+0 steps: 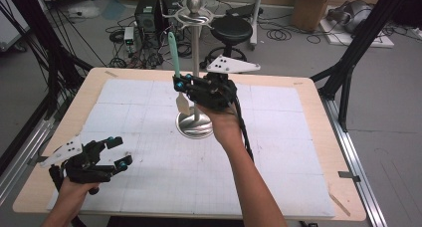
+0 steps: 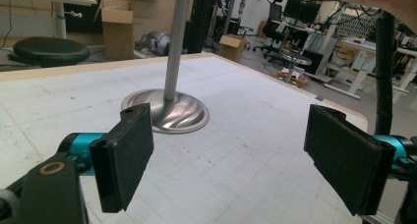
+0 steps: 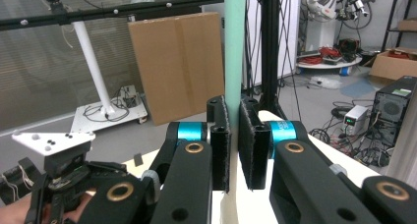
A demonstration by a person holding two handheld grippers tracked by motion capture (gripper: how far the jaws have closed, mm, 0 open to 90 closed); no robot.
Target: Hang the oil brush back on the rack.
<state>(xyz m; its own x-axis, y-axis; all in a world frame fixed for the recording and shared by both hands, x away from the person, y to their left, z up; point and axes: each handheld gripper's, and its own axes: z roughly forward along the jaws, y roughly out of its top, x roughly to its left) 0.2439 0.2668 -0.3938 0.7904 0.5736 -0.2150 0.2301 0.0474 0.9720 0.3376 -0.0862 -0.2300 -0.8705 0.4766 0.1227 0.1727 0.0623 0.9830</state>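
1. Nearest to the person, the left gripper [image 1: 115, 152] sits low over the counter's [image 1: 278, 182] front-left corner, jaws spread wide with nothing between them.
2. Further in, the right gripper [image 1: 180, 83] is raised beside the metal stand [image 1: 195, 118] and clamped on a spatula [image 1: 175, 62], mint-green handle up, pale blade hanging down.
3. In the right gripper view the pads pinch the handle [image 3: 234, 52] squarely, just above the blade.
4. My guess is the spatula's light, with a stiff handle and a bendy blade. It looks smooth and maybe a bit slippery, so the handle's the spot to hold.
5. The stand looks heavy at the base and should stay put.
6. Farthest back are a stool [image 1: 232, 30] and boxes. I can't read any brand or writing anywhere.
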